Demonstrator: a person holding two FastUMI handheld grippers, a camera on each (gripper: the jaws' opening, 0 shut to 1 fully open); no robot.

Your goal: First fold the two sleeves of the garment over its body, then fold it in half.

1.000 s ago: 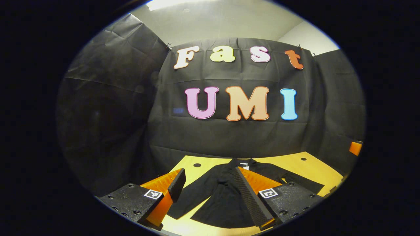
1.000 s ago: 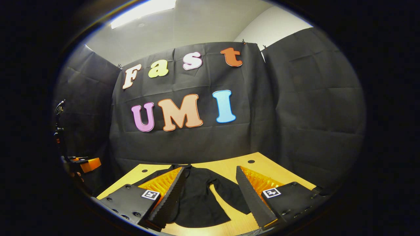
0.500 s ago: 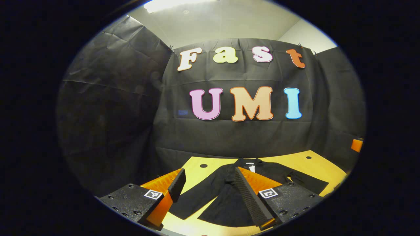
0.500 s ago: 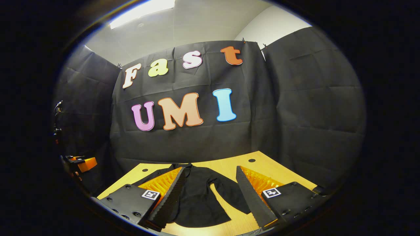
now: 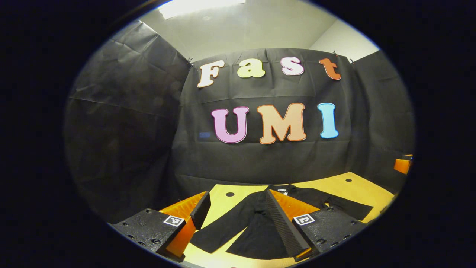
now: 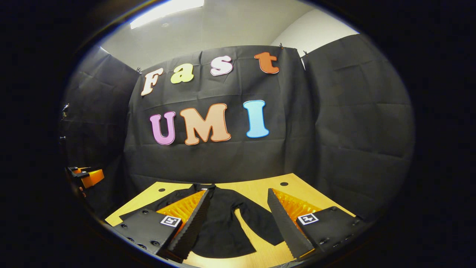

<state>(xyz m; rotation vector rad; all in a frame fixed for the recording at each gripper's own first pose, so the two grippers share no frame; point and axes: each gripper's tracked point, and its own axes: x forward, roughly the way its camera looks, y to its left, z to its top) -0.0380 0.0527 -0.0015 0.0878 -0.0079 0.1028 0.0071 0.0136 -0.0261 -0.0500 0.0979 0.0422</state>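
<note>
Both views have tilted and slid a little since a second ago: in the left gripper view the booth wall sits slightly lower and the black garment (image 5: 260, 227) shows a touch more of its far sleeve, while in the right gripper view the other gripper at the left edge has risen and more of the table's near-left corner shows. Neither gripper has come down to the cloth.

The left gripper (image 5: 238, 217) is spread wide and holds nothing; the right gripper (image 6: 236, 219) is likewise spread and empty. Both hang above the near edge of the yellow table (image 6: 260, 188). The garment, a long-sleeved black top or jacket, lies flat with its collar toward the wall, hem toward the grippers and both sleeves (image 6: 260, 223) splayed outward. No fold looks made yet, so the first sleeve fold is probably the step in hand.

The risks are of the cloth's making. Thin, limp fabric may let a finger slide over it and close on nothing, or pinch two layers and drag the body along with the sleeve. Black on black also hides the cuff edge, so a grasp could land mid-sleeve and leave a bunched, crooked fold. Lifting too high could shift the whole garment toward the table edge.
</note>
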